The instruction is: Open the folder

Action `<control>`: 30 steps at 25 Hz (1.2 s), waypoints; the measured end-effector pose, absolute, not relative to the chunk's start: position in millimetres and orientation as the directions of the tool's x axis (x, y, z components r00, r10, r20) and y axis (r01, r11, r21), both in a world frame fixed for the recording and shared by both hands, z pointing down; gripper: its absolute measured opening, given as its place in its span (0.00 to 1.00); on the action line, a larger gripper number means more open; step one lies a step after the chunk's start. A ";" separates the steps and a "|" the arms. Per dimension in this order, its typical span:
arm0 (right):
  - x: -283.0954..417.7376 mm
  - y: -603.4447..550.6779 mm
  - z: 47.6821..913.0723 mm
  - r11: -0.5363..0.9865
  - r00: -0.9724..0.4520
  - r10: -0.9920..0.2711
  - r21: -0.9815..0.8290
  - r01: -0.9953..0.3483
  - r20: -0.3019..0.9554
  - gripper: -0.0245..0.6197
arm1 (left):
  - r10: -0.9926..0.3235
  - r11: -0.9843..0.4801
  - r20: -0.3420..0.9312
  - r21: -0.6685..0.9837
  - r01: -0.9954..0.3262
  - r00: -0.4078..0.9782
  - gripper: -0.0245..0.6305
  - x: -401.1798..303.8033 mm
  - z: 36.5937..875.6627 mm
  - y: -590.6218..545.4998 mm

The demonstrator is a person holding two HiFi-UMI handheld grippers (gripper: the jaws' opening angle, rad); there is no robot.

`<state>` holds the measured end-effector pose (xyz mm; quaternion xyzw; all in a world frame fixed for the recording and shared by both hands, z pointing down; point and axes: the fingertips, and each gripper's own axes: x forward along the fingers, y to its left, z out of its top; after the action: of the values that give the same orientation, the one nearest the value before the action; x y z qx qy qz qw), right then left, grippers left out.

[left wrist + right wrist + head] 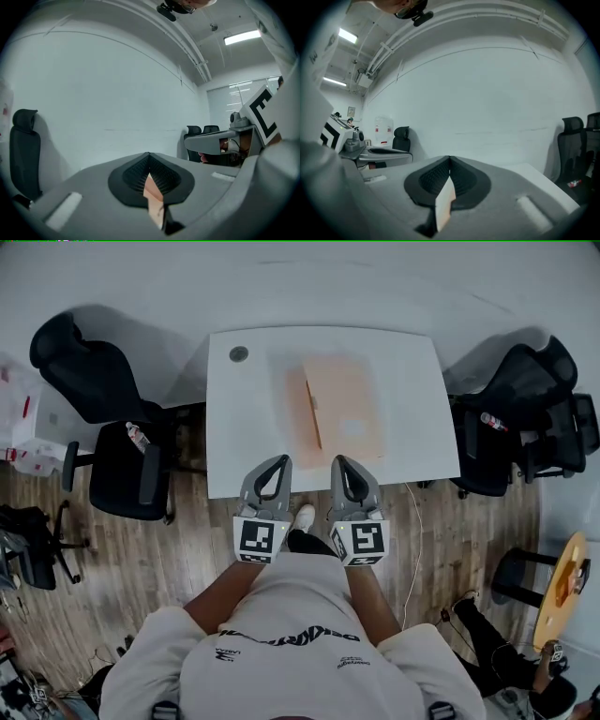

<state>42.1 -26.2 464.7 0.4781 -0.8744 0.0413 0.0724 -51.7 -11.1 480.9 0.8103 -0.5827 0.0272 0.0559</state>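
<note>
On the white table the peach folder lies flat, well ahead of both grippers. Left gripper and right gripper have their jaws pressed together, holding nothing — arriving like that, they'd likely shove the folder instead of catching its cover

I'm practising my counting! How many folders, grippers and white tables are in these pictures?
folder: 1
grippers, the left gripper and the right gripper: 2
white table: 1
Total: 4
</note>
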 end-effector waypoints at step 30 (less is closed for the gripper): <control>20.6 -118.5 538.1 0.566 -0.512 -0.744 -0.002 -0.824 0.428 0.16 | -0.907 -0.339 0.238 0.072 -0.938 0.346 0.04 -50.6 543.7 -88.2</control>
<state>20.6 -118.5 538.1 0.4542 -0.8635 0.1029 0.1938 -50.6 -88.2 543.7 0.8146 -0.5664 0.0777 0.0984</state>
